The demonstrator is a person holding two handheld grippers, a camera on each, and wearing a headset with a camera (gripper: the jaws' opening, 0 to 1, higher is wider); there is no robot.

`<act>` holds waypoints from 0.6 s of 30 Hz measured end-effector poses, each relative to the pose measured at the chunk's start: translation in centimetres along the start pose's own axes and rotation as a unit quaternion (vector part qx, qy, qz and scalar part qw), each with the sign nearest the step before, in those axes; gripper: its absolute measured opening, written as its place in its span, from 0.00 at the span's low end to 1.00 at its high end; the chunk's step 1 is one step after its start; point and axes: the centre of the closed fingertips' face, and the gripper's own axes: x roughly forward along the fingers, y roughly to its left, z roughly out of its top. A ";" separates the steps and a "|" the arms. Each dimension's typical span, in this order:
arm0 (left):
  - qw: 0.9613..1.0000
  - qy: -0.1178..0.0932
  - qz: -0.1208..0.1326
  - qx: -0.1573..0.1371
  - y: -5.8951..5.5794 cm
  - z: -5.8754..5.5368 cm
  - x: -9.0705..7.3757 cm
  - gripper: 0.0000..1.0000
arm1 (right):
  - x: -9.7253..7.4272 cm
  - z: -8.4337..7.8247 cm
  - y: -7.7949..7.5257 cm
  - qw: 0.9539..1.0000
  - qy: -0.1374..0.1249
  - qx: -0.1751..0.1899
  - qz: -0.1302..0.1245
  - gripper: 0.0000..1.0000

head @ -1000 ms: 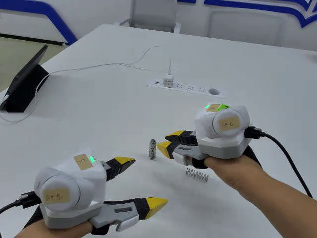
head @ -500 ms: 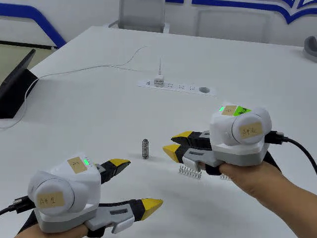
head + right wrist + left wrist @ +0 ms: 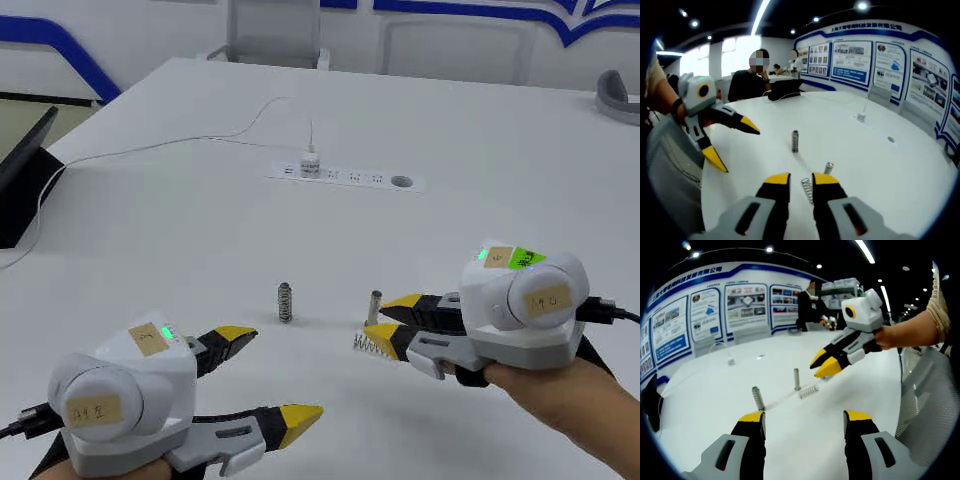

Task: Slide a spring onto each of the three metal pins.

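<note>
At 12 o'clock off my right tongs [image 3: 801, 180] lay the spring [image 3: 807, 190], lengthwise along their narrow gap; left tongs [image 3: 804, 416] wide, farther off.

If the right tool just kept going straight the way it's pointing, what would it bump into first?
Probably the loose spring lying on the table, just ahead between the right tool's jaws. Height is unclear: if the tool rides above it, the bare pin beyond comes next.
</note>
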 end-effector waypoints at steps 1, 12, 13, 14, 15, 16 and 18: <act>1.000 0.000 -0.001 0.000 0.0 0.0 0.0 0.64 | 0.0 -0.3 0.0 1.000 0.003 0.001 0.000 0.18; 1.000 0.006 -0.004 0.003 -0.2 -0.2 0.1 0.64 | 0.7 -2.8 -0.9 1.000 0.030 0.009 -0.005 0.18; 1.000 0.007 -0.004 0.004 -0.2 -0.3 0.1 0.64 | 0.9 -3.1 -1.0 0.999 0.033 0.009 -0.005 0.18; 1.000 0.007 -0.004 0.004 -0.2 -0.3 0.1 0.63 | 1.0 -3.4 -1.1 0.999 0.036 0.008 -0.005 0.18; 1.000 0.008 -0.004 0.004 -0.2 -0.3 0.1 0.63 | 1.1 -3.8 -1.2 0.999 0.042 0.010 -0.004 0.18; 1.000 0.008 -0.003 0.004 -0.2 -0.3 0.1 0.63 | 1.2 -4.1 -1.3 0.999 0.045 0.012 -0.005 0.18; 1.000 0.009 -0.002 0.004 -0.1 -0.3 0.0 0.63 | 1.4 -4.5 -1.4 0.999 0.050 0.017 -0.003 0.18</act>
